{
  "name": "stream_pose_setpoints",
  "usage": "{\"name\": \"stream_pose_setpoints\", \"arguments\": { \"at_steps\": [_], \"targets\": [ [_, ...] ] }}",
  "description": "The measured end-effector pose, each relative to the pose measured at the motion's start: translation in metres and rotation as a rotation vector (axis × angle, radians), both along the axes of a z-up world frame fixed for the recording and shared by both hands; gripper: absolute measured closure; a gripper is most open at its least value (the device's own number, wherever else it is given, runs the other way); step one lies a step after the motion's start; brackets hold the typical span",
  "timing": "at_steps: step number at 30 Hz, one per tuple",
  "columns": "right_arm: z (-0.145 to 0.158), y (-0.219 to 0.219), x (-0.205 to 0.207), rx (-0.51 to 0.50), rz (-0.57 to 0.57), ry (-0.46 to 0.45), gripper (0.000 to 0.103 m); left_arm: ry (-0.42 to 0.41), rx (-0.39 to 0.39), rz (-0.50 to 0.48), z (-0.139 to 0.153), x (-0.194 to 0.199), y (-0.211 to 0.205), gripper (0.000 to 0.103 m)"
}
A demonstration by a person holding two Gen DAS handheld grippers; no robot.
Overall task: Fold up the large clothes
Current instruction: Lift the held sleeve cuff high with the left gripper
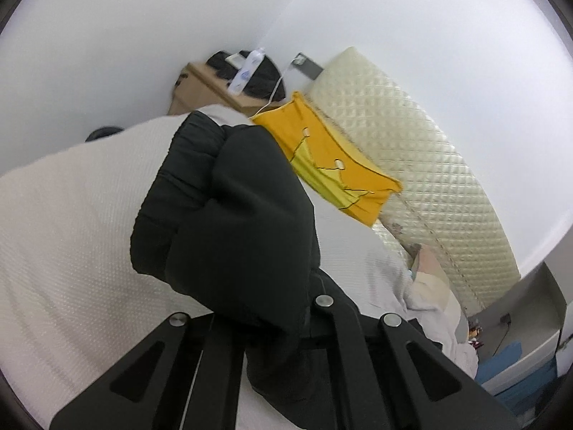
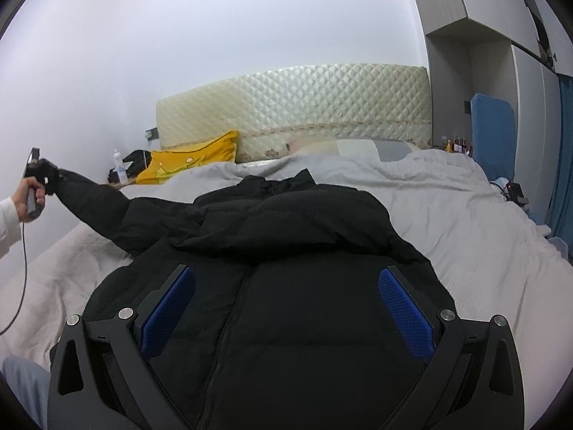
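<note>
A black puffer jacket (image 2: 286,236) lies front up on the bed, zipper toward me. Its left sleeve (image 2: 96,200) is stretched out to the left and lifted. My left gripper (image 2: 43,175) is shut on the sleeve cuff (image 1: 229,208), which fills the middle of the left wrist view and hides the fingertips. My right gripper (image 2: 286,301) is open, its blue pads (image 2: 404,308) wide apart, hovering just above the jacket's lower front and holding nothing.
The bed has a light grey quilt (image 2: 447,222) and a cream quilted headboard (image 2: 293,100). A yellow pillow (image 2: 193,161) sits at the head of the bed. A bedside table with a bottle (image 2: 120,165) is left. A blue board (image 2: 492,132) and wardrobe stand right.
</note>
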State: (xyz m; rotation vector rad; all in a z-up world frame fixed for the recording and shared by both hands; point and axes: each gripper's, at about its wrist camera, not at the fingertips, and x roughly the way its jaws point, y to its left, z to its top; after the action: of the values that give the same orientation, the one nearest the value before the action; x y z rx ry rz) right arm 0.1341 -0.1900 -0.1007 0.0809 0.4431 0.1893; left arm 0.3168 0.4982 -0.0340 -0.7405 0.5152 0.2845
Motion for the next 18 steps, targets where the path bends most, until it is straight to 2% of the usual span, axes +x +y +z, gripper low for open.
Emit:
{"name": "stream_pose_setpoints", "arguments": {
  "at_steps": [6, 11, 16, 18],
  "targets": [
    [0.008, -0.011, -0.006, 0.018, 0.008, -0.01, 0.0, -0.043, 0.063, -0.051, 0.043, -0.001, -0.039, 0.099],
    [0.013, -0.021, -0.017, 0.047, 0.03, 0.001, 0.0, -0.087, 0.142, -0.145, 0.08, 0.0, -0.087, 0.099],
    [0.021, -0.026, -0.027, 0.043, 0.065, -0.02, 0.0, -0.116, 0.202, -0.208, 0.115, 0.003, -0.139, 0.099],
    [0.026, -0.026, -0.032, 0.01, 0.084, -0.045, 0.0, -0.131, 0.233, -0.233, 0.128, 0.005, -0.161, 0.099]
  ]
}}
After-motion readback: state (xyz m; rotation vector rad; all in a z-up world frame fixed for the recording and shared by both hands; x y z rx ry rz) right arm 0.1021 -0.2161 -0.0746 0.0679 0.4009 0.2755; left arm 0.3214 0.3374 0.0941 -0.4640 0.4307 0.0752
